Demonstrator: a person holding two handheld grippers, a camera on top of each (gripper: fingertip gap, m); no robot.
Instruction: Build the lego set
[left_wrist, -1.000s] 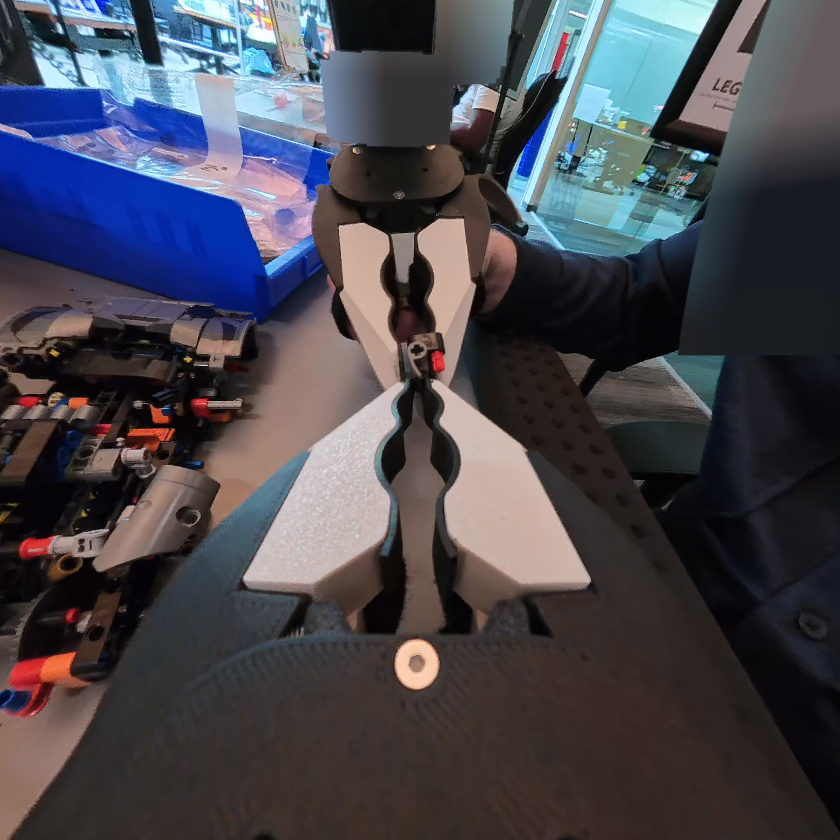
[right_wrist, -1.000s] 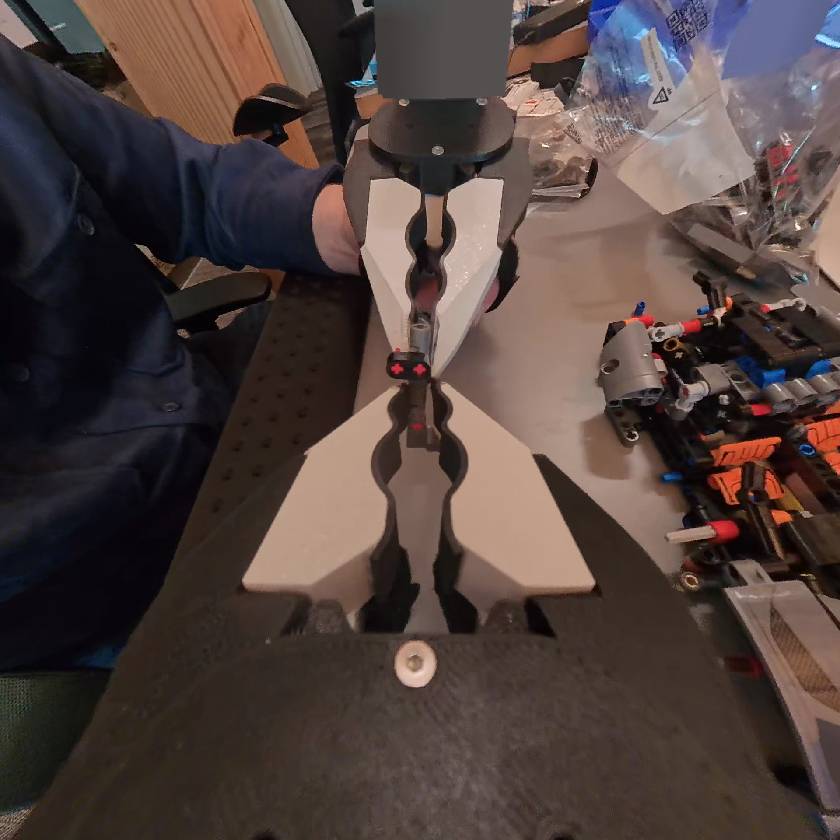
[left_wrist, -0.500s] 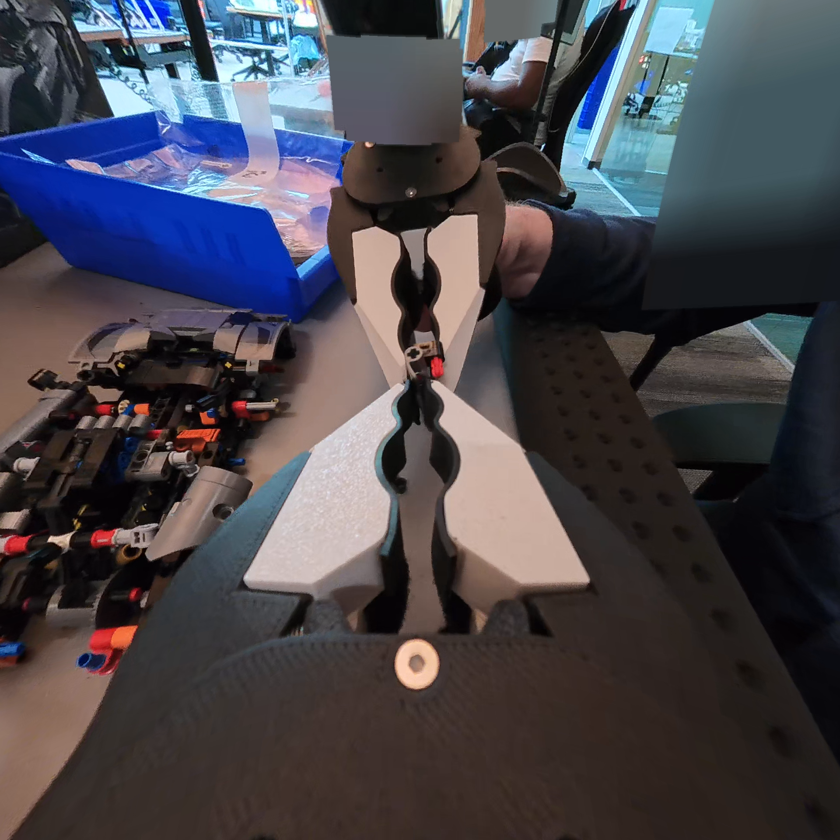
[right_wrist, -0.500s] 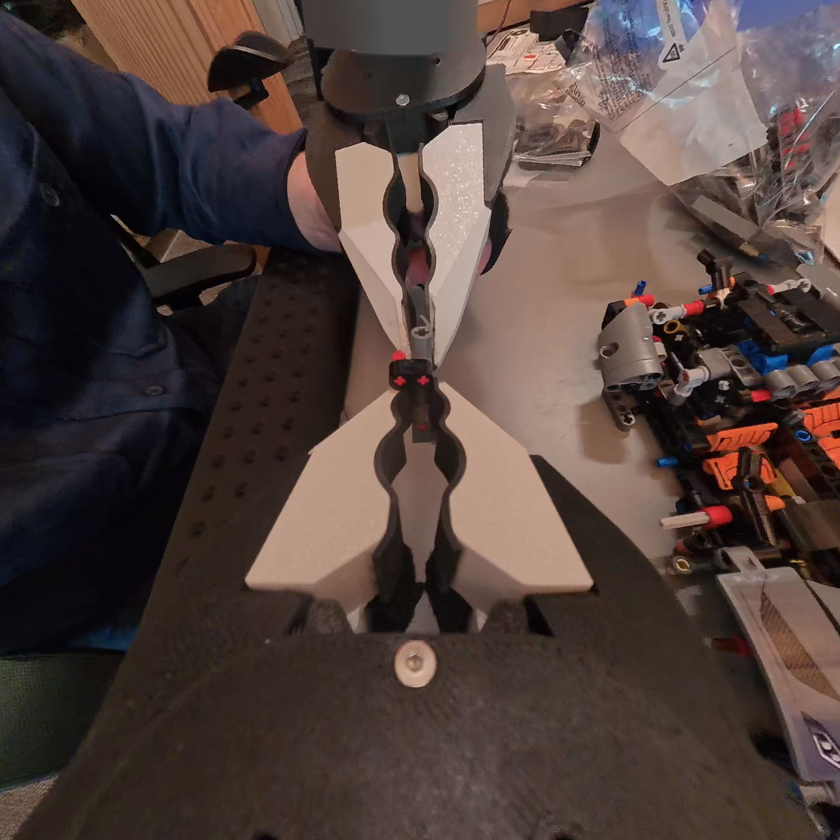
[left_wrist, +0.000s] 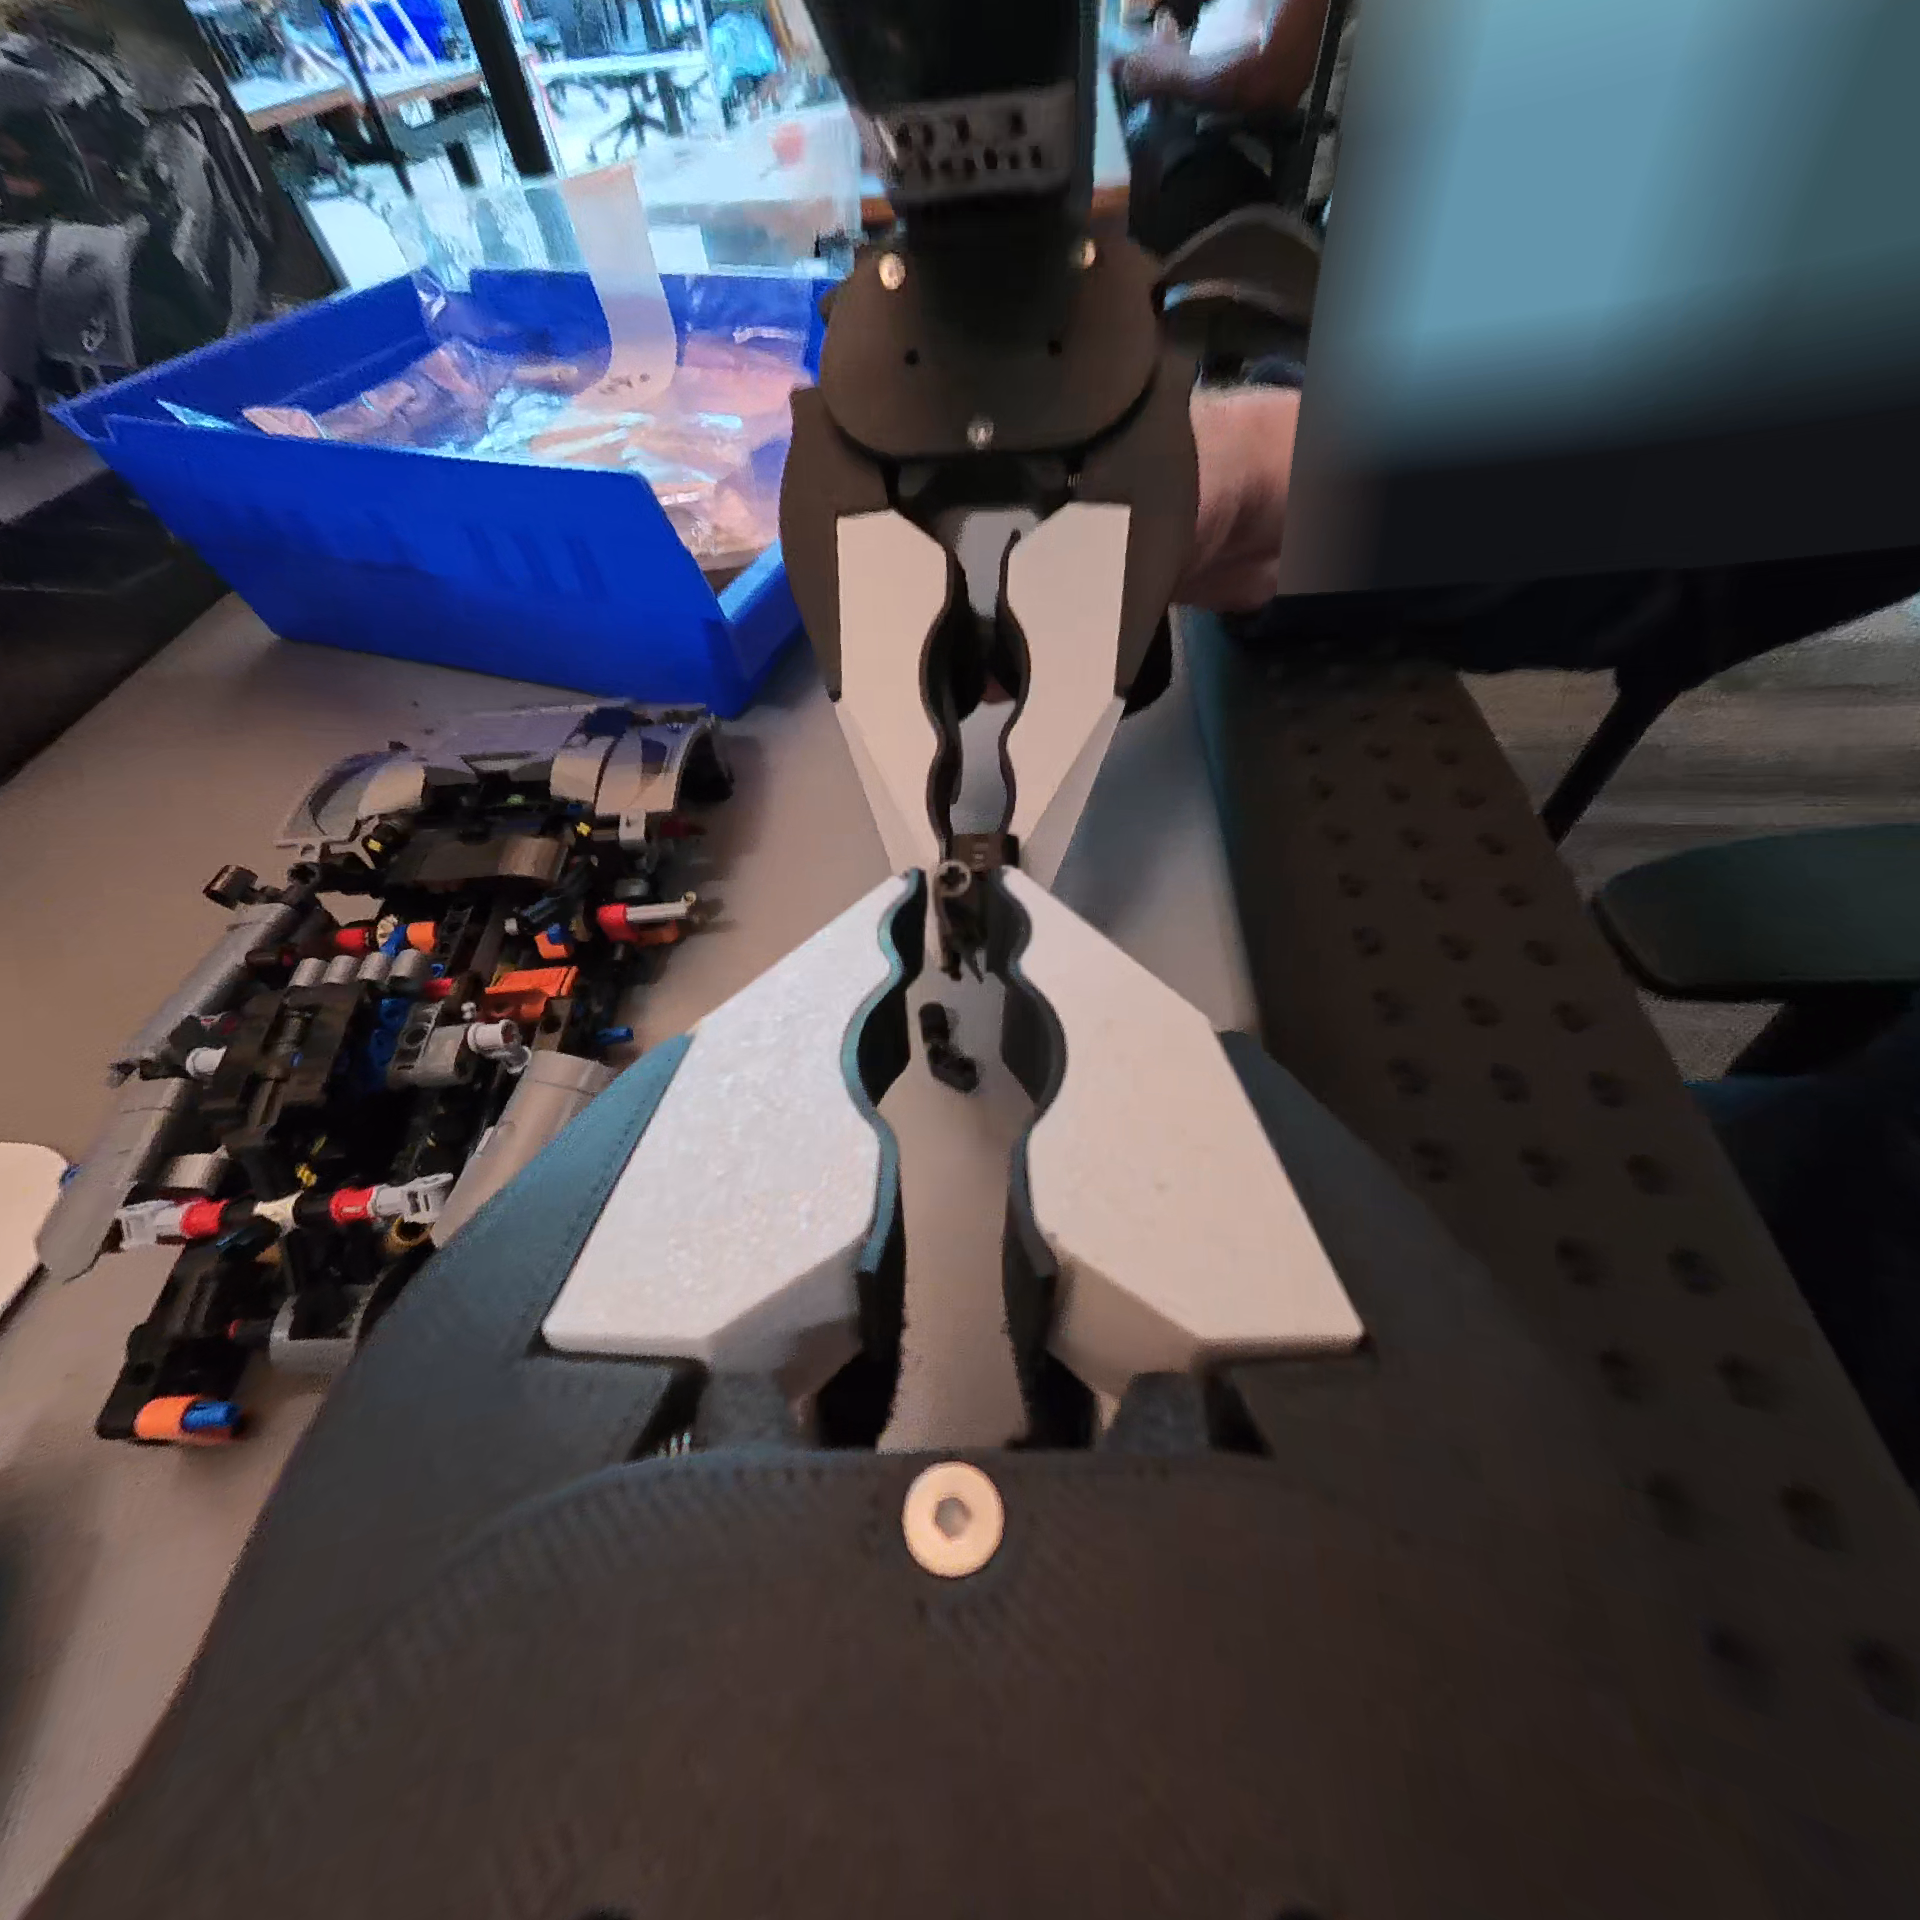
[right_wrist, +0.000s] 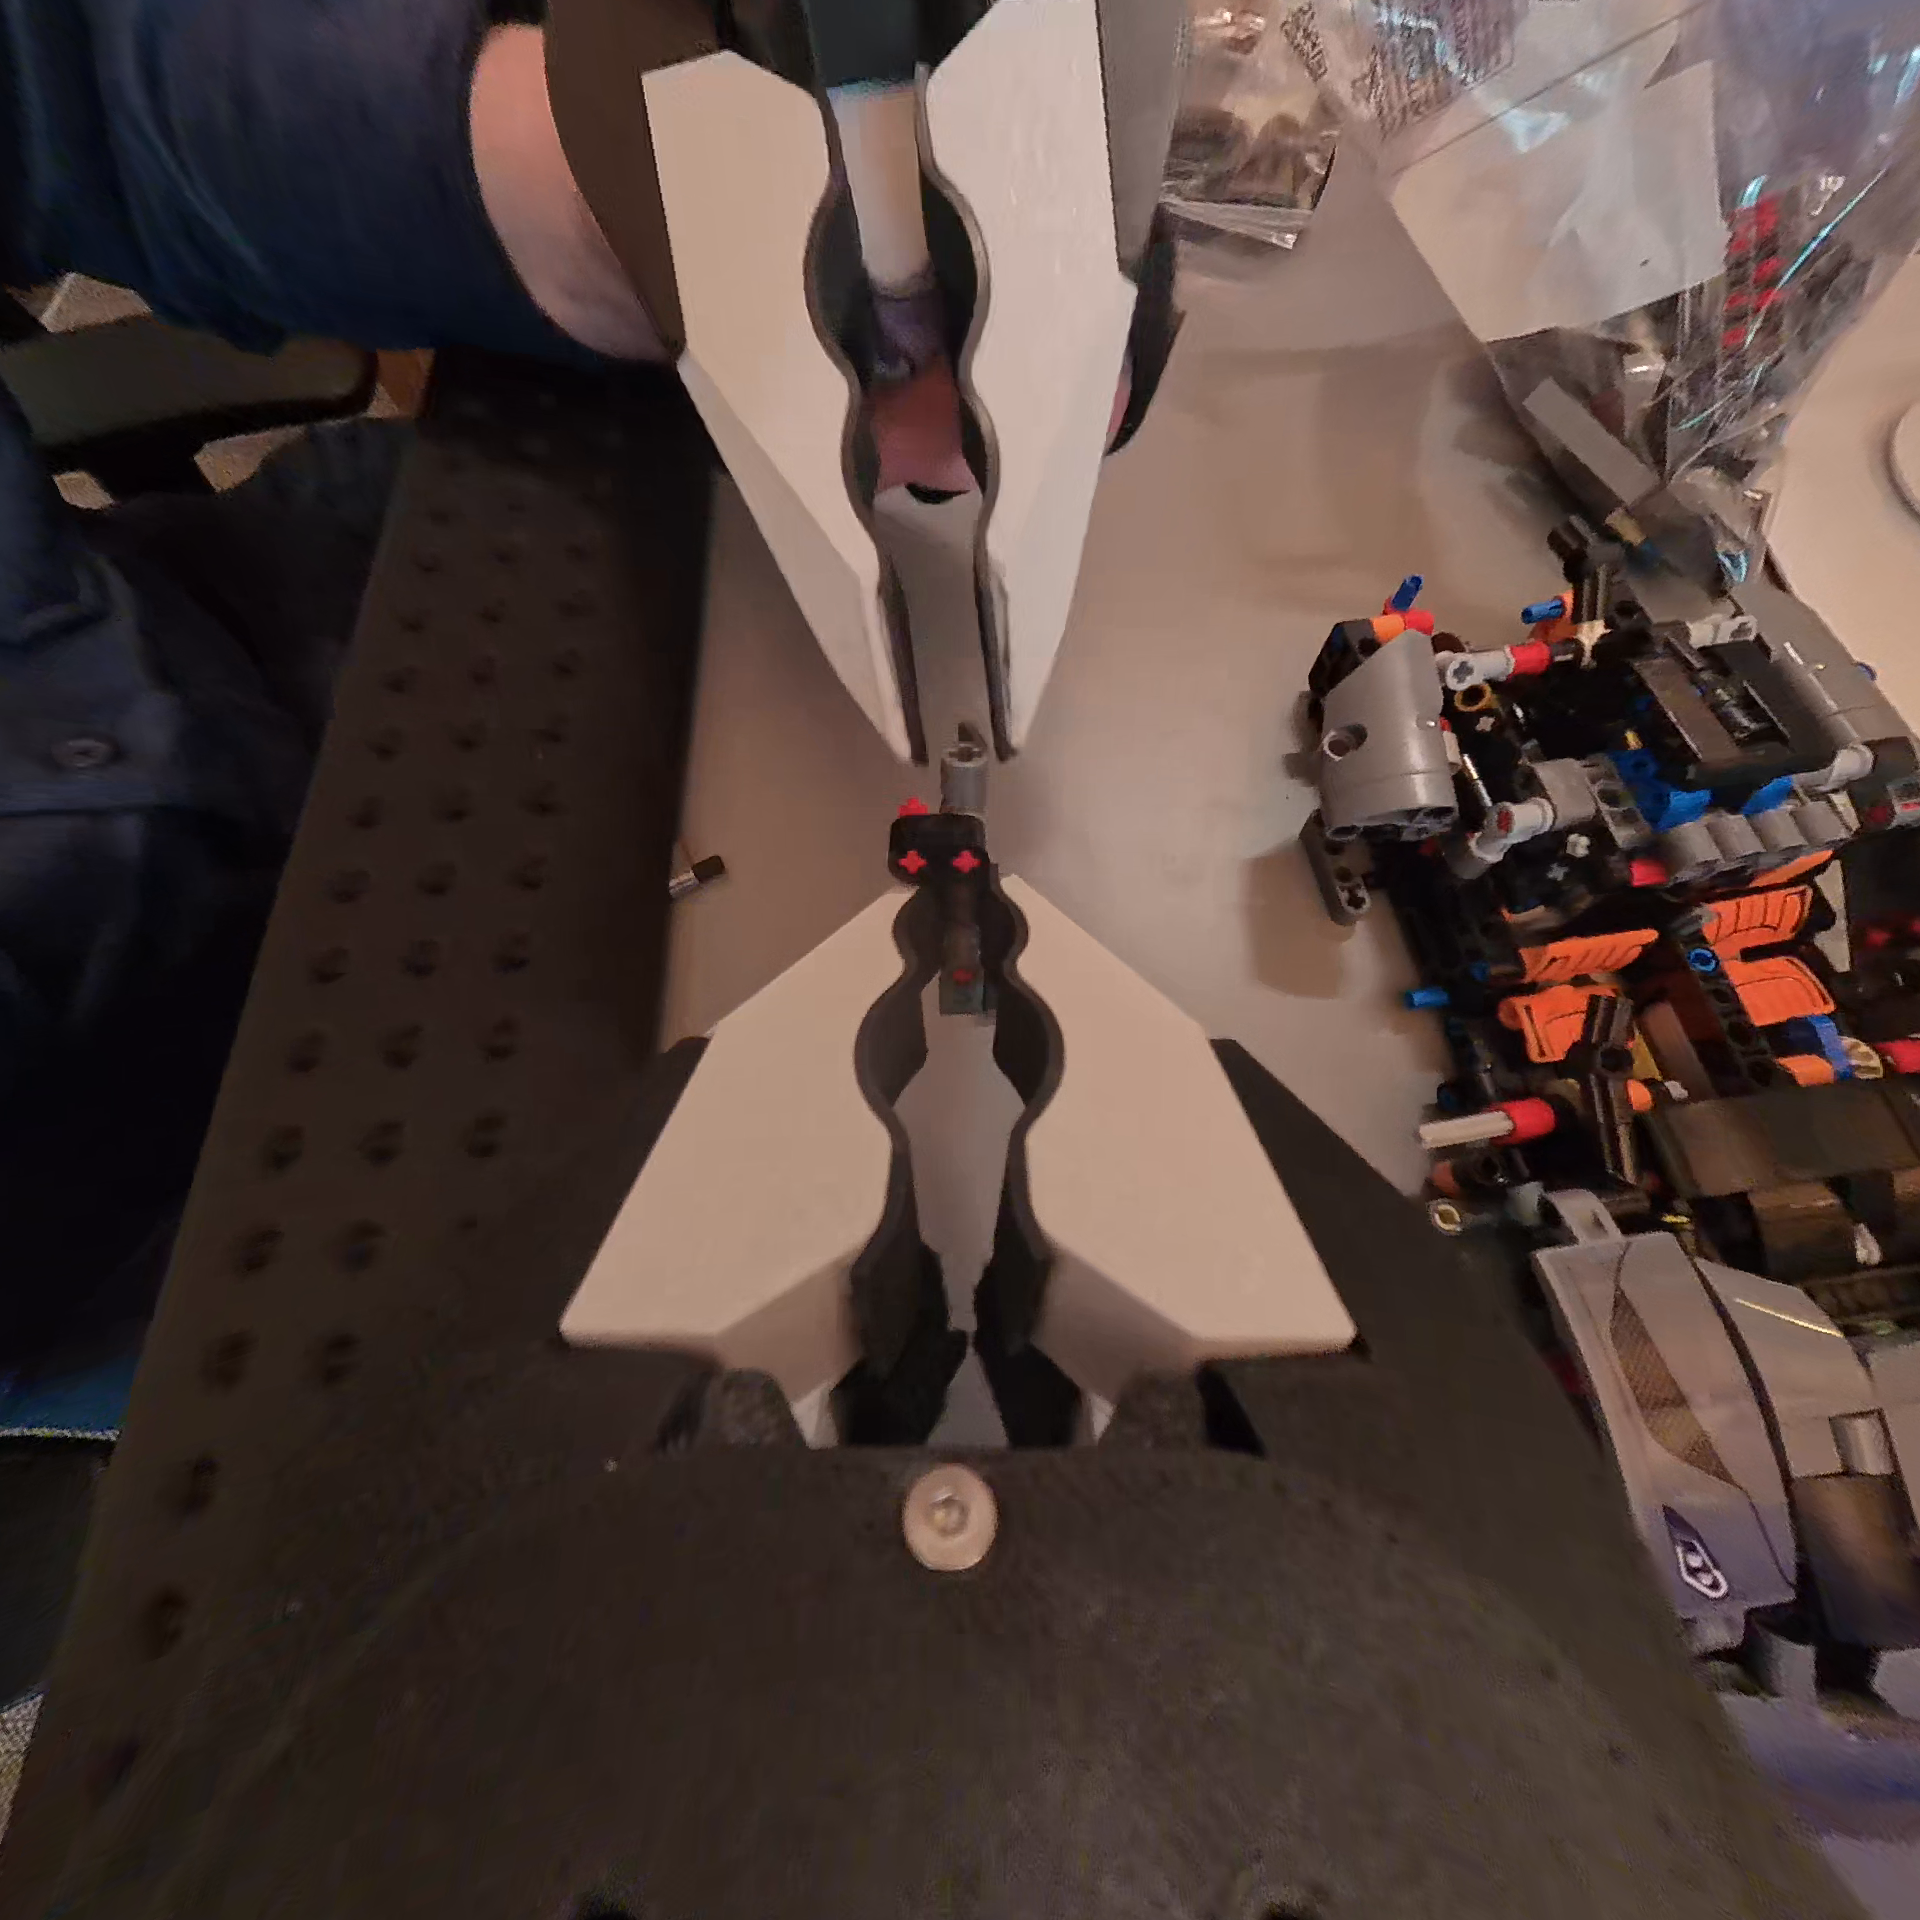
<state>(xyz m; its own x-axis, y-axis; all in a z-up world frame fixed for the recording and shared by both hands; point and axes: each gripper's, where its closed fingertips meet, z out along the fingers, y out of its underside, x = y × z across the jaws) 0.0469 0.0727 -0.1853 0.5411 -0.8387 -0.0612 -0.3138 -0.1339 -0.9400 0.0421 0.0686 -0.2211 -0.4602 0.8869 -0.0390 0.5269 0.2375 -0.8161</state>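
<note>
The 2 grippers meet tip to tip above the table (right_wrist: 1195, 582), near its edge on the person's side, where a black perforated strip (right_wrist: 416, 831) runs along it. The right gripper (right_wrist: 958, 883) has its jaws pressed together on a small lego sub-assembly (right_wrist: 940, 857): a black connector with red cross-pins and a grey stub poking forward. The piece's long axis runs straight along the right gripper's fingers, pointing at the opposite tool.

The left gripper (right_wrist: 958, 750) faces it head-on, its jaws spread by a narrow gap. From the right wrist view the grey stub sits just at the mouth of that gap, seemingly not clamped. From the left wrist view the piece (left_wrist: 961, 883) appears between the left fingertips, though blur hides whether they touch it.

So the coming move turns on that line-up: the stub lies dead ahead of the left jaws, on the same axis, and the right hand already carries the part. I judge a small push along the axis would seat it.

The half-built car model (left_wrist: 416, 987) lies well apart toward the middle of the table, before a blue bin (left_wrist: 416, 540). Clear parts bags (right_wrist: 1662, 208) sit toward the far edge.
</note>
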